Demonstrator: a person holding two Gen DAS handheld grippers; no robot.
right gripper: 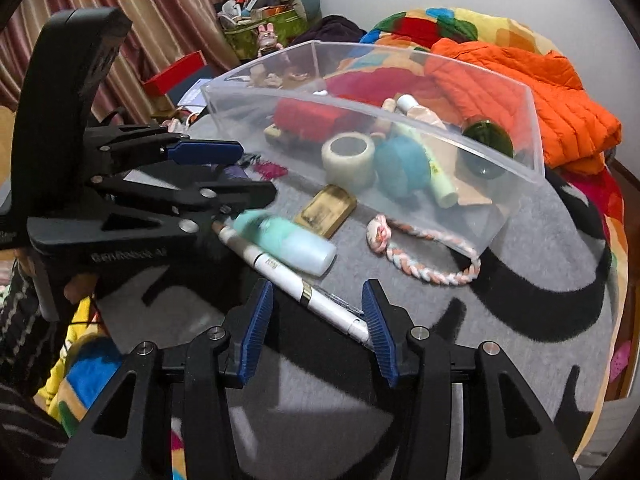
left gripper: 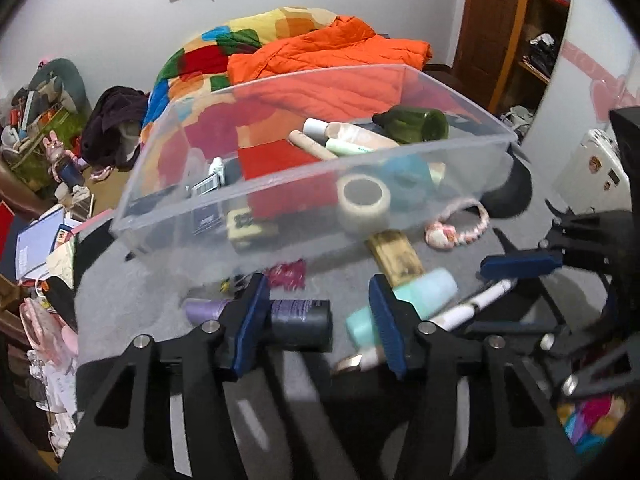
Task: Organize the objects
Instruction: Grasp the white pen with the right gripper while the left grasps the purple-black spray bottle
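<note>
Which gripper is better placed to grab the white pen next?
Right. The right gripper has the white pen lying between its open blue pads, not yet pinched. The left gripper straddles a dark purple-labelled bottle and a mint bottle, with the pen outside its jaws.

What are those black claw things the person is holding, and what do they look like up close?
They are two hand-held grippers. The left gripper and right gripper look alike: black angular plastic frames with triangular cut-outs, silver round pins at the joints, and two fingers each tipped with ribbed dark blue pads. In the right wrist view the left one bears faint grey lettering, and a dark striped sleeve shows beside it.
</note>
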